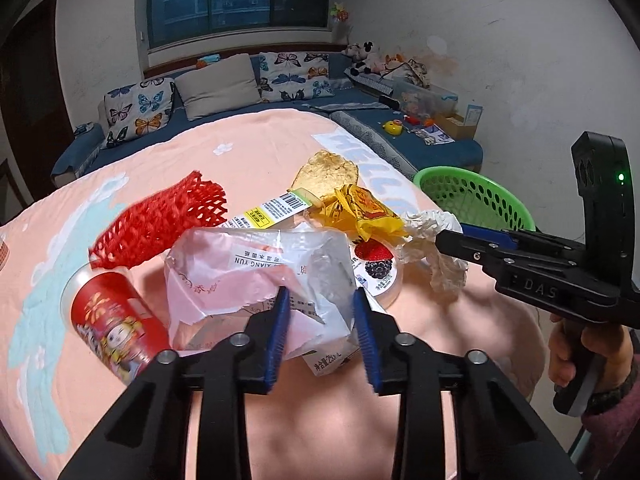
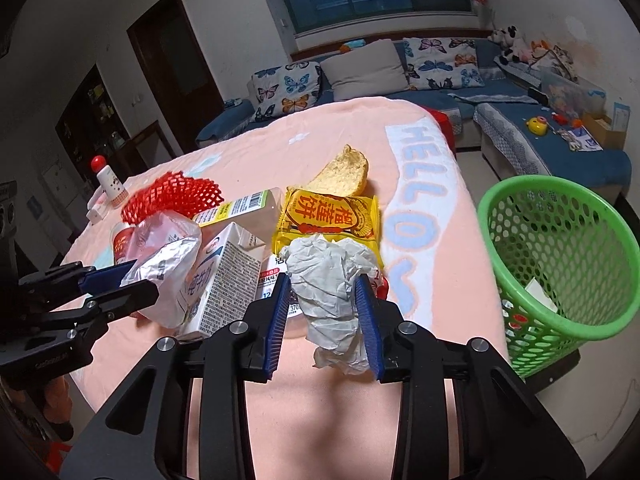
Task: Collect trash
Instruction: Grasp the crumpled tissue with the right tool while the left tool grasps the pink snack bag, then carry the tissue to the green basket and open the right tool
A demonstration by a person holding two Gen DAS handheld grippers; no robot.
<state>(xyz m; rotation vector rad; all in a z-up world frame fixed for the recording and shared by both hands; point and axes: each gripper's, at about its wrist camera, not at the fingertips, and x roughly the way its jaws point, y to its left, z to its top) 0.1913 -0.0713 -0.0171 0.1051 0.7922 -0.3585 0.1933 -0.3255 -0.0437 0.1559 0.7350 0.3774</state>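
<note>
Trash lies in a heap on the pink tablecloth (image 1: 248, 148). My left gripper (image 1: 322, 300) is shut on a crumpled pink and silver plastic bag (image 1: 256, 276), seen also in the right wrist view (image 2: 168, 264). My right gripper (image 2: 324, 288) is shut on a crumpled white tissue (image 2: 332, 292), which also shows in the left wrist view (image 1: 436, 248). Around them lie a red foam net (image 1: 160, 220), a red cup (image 1: 116, 324), a milk carton (image 2: 224, 284), a yellow snack packet (image 2: 328, 216) and a slice of bread (image 2: 344, 172).
A green mesh bin (image 2: 560, 264) stands on the floor right of the table, with some trash inside. A small red-capped bottle (image 2: 108, 180) stands at the table's far left. A blue sofa (image 1: 256, 96) with cushions lies beyond the table.
</note>
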